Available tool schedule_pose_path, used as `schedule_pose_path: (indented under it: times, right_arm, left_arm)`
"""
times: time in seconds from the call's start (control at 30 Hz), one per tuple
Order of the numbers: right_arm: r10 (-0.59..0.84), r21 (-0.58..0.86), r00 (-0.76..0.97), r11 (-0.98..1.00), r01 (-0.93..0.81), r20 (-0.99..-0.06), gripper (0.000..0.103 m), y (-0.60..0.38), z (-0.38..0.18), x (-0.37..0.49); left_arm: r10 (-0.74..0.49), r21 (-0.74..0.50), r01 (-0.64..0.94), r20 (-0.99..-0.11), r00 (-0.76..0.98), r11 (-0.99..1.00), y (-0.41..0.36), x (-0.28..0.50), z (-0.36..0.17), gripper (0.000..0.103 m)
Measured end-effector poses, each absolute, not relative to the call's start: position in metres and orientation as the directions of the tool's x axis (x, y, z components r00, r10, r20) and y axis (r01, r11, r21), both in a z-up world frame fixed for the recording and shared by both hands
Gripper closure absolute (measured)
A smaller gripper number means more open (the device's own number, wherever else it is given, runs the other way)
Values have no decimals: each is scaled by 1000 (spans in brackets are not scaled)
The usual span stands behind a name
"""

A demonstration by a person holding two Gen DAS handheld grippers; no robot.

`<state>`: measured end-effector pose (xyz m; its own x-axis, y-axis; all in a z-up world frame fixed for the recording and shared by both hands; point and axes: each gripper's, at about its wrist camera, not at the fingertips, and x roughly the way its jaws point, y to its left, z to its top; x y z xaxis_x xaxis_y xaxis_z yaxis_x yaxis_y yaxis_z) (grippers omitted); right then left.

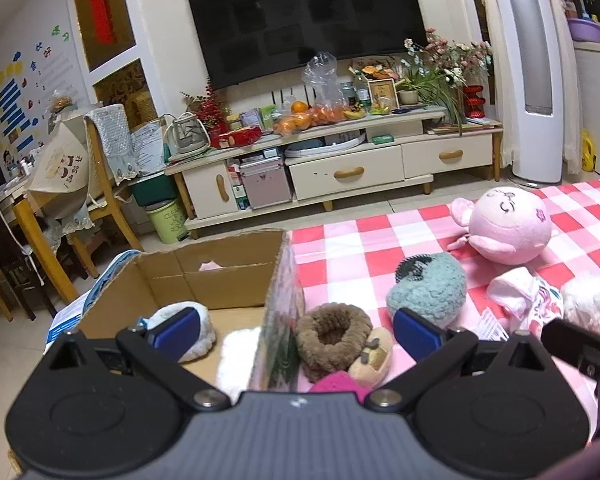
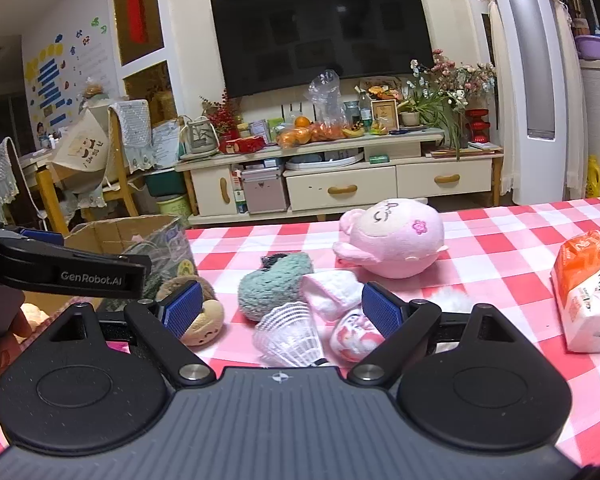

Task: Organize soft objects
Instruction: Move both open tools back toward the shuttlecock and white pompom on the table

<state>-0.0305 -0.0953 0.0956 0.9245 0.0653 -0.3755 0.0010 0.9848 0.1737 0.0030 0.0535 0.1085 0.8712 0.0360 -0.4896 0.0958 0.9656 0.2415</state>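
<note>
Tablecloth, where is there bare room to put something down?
Free: the checked tablecloth between the pink plush and the tissue pack, and the strip behind the plush. Crowded: in front, the teal plush, shuttlecock and pink-white cloth lie close together.

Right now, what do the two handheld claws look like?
Both match: the left claw and right claw have matte black linkage arms, round black pivot housings, a ribbed grey body and blue textured pads. The left one's side reads "GenRobot.AI" in the right wrist view.
</note>
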Motion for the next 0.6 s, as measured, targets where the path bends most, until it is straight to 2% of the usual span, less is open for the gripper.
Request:
schedule_pose_path:
  times: [0.4,0.6]
  right_arm:
    - [-28,204,922,972,115,-386,0,-126,93,-37]
    - [-102,227,894,949,219,-435,0,-153,83,-32]
  left_arm:
    - [-33,262,190,-506,862,946,24,-2,99,1]
    - [-89,242,249,-527,845,938,7,-4,91,1]
